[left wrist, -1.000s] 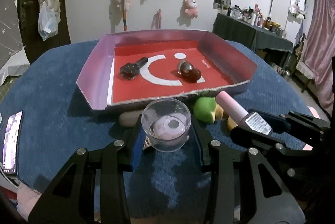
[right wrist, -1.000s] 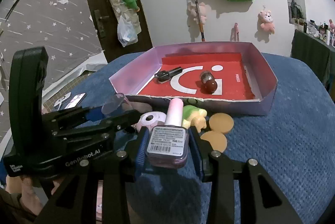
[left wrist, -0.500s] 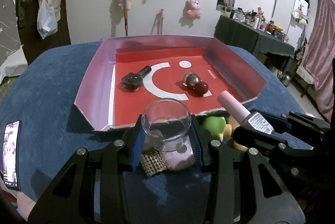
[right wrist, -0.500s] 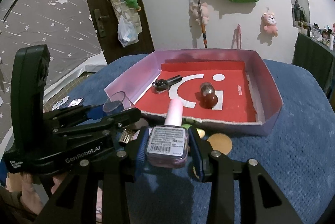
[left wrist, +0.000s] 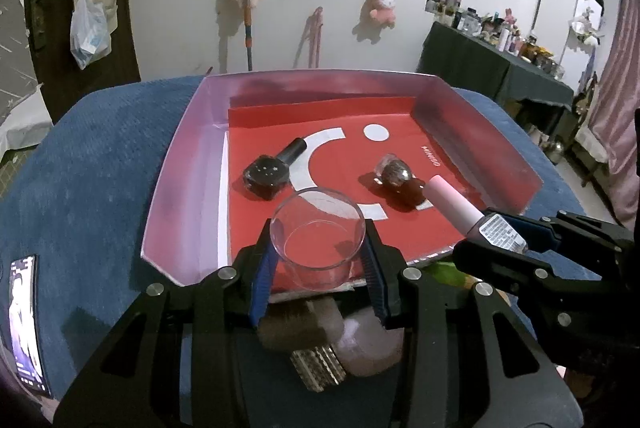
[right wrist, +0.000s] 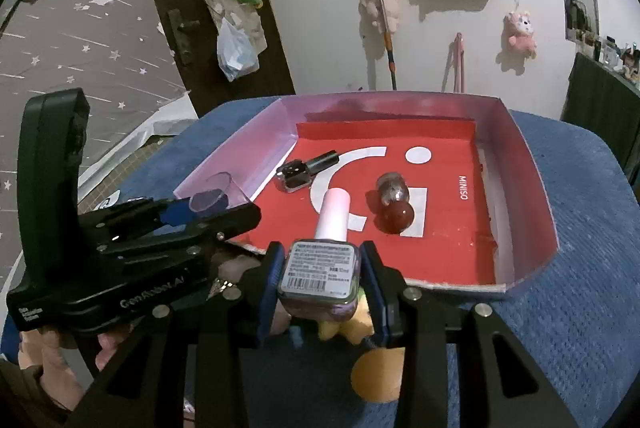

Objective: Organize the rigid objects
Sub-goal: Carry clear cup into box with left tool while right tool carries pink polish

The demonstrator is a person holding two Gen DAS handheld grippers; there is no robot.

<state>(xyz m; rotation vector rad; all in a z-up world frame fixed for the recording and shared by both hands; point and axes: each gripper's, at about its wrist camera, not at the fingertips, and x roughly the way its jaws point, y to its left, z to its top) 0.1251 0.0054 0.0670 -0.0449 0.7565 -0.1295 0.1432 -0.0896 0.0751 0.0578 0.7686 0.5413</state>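
Tray (left wrist: 188, 164) now lies under both loads: we have carried them in from the worktop (left wrist: 92, 164). Left claw (left wrist: 318, 248) grips the glass cup (left wrist: 318, 240), right claw (right wrist: 320, 276) the nail polish bottle (right wrist: 320, 264); release looks next.

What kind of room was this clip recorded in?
Most likely a lived-in bedroom or home living space, not a lab: plush toys hang on the wall, a side table crowded with bottles stands by pink curtains, and the tray sits on blue fabric.
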